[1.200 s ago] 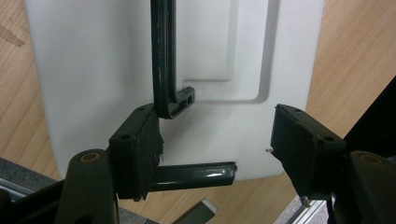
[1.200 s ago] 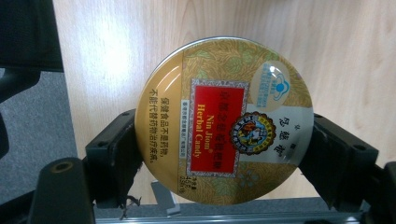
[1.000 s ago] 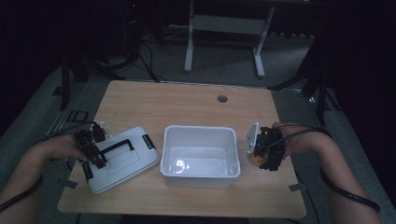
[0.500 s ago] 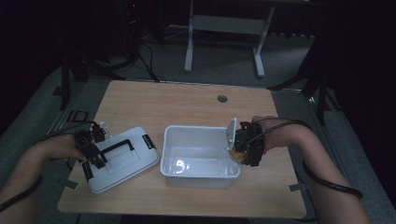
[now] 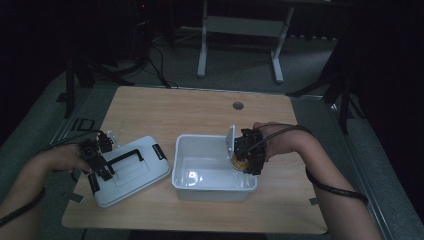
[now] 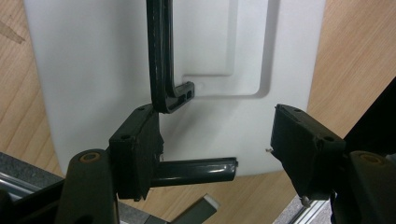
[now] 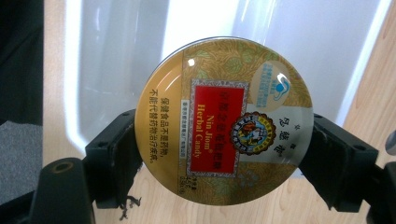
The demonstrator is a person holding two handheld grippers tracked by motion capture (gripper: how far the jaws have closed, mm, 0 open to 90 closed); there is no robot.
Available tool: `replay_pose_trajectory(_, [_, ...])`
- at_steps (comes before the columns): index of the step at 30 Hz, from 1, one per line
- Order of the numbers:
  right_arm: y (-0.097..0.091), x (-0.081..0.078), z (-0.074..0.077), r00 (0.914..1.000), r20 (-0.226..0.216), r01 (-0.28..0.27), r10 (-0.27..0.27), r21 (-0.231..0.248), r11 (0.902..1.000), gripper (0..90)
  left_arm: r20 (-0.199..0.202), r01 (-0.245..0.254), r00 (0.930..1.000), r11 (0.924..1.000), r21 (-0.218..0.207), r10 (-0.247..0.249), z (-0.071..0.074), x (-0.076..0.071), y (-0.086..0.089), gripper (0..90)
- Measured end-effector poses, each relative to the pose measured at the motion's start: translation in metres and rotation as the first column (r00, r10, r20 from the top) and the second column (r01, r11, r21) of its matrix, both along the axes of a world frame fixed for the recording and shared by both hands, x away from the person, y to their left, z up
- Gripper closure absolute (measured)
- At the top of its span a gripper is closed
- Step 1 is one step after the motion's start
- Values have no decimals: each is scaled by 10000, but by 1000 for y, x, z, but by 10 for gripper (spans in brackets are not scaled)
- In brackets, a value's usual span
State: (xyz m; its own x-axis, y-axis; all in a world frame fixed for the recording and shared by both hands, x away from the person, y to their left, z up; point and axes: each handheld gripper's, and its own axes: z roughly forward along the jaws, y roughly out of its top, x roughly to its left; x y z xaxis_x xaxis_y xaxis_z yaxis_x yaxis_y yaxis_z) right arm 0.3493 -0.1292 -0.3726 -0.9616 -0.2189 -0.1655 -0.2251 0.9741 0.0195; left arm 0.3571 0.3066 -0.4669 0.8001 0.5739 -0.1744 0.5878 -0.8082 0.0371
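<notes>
A white lid with a black handle lies flat at the table's left. My left gripper hovers over its near-left end. In the left gripper view the jaws stand apart above the lid's edge. A black latch lies beside the left jaw and nothing is pinched. My right gripper is shut on a round gold candy tin above the right side of the open white bin. In the right gripper view the tin spans both pads over the bin's inside.
The wooden table has a round cable hole at the back centre. A metal desk frame stands on the floor beyond it. Cables trail from both grippers along the forearms.
My right gripper has carried the tin leftward, from outside the bin's right rim to over the bin's right side. The left gripper and the lid have stayed put.
</notes>
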Motion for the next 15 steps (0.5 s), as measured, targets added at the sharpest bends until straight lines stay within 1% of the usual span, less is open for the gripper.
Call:
replay_pose_trajectory(5, [5,6,-13,9999,-95,43,-44,-60,10000,200,-5,-70,10000,10000,12,70,0,-1,1,328])
replay_pose_trajectory(8, [9,8,-21,9999,-83,115,-114,69,9999,200,-8,12,10000,10000,58,-12,0,-1,0,328])
replay_pose_trajectory(10, [10,10,-27,9999,15,143,-143,-15,9999,200,13,62,10000,9999,95,-62,0,0,0,327])
replay_pose_trajectory(15, [12,15,-42,9993,-154,342,-343,-93,9994,200,4,136,9999,9998,165,-136,-1,0,-2,328])
